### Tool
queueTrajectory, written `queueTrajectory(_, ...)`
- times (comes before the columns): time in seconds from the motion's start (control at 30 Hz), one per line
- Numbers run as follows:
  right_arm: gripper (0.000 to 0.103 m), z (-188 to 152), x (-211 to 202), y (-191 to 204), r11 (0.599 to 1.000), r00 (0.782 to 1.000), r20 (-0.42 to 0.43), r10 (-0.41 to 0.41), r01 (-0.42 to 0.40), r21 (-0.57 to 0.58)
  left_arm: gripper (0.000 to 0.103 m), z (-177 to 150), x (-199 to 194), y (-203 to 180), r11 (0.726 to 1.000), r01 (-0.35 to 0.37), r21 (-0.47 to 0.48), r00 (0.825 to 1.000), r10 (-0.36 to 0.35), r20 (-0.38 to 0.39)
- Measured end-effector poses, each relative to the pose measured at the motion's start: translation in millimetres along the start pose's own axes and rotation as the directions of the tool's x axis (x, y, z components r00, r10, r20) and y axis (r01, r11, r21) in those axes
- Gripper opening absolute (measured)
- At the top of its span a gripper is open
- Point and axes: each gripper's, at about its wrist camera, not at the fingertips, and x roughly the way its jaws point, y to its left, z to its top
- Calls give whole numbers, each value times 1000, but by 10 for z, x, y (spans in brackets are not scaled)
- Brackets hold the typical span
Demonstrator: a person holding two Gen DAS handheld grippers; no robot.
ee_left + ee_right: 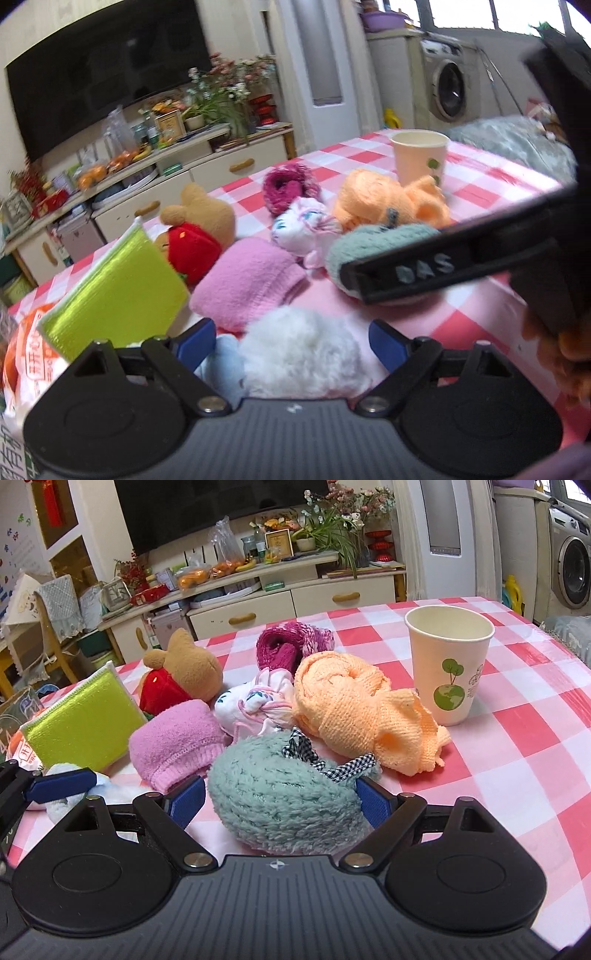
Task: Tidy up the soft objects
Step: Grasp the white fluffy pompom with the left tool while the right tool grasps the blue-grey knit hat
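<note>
Right gripper (279,797): jaws apart, straddling the grey-green fluffy knit (280,797) at the table's near edge; pads beside it, not visibly pressing. Its long axis runs across the jaws. Left gripper (291,341): jaws apart around a white fluffy piece (299,350). Pink sock (173,738) just beyond, then the orange knit (354,709). Paper cup (448,664) far right; open checked tablecloth (517,760) to the right.

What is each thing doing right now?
Paper cup: upright, empty.
Teal fluffy toy: lying between the right gripper fingers.
White fluffy toy: lying between the left gripper fingers.
Orange knit cloth: crumpled.
Pink sock: rolled up.
Green sponge: propped up, tilted.
</note>
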Motion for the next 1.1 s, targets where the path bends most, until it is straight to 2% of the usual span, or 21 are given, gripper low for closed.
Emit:
queueTrajectory(0.2,103,17,34,-50,1000,1000,-13,1,-1,13,91,2,-70,-91,995,-22,102,999,19,31)
queueTrajectory(0.33,103,13,34,-50,1000,1000,-15,4,-4,12,88,-19,-53,-82,995,10,99,1000,-12,14)
queueTrajectory(0.47,103,11,42,-44,1000,1000,-17,3,-3,4,79,-40,-21,-121,990,23,138,1000,-23,-2)
queueTrajectory(0.57,103,11,50,-48,1000,1000,-17,3,-3,4,63,-73,59,-131,989,24,147,998,-16,-53)
queueTrajectory(0.6,103,11,50,-49,1000,1000,-17,3,-3,4,60,-87,82,-134,988,24,150,997,-14,-70)
queueTrajectory(0.63,103,11,53,-48,1000,1000,-18,3,-3,3,55,-93,74,-118,991,31,132,998,-23,-64)
queueTrajectory(0.77,103,4,62,-41,1000,1000,-12,-7,7,-2,50,-87,77,-61,996,32,86,997,-25,-80)
queueTrajectory(0.9,103,-21,73,12,999,1000,-4,-17,16,-38,48,-84,59,25,999,36,13,996,-35,-88)
queueTrajectory(0.97,98,-40,75,50,998,1000,2,-17,17,-62,48,-84,42,65,999,35,-18,995,-36,-89)
queueTrajectory(1.1,95,-58,69,83,995,1000,17,-26,28,-95,48,-67,-9,179,995,44,-94,995,-52,-82)
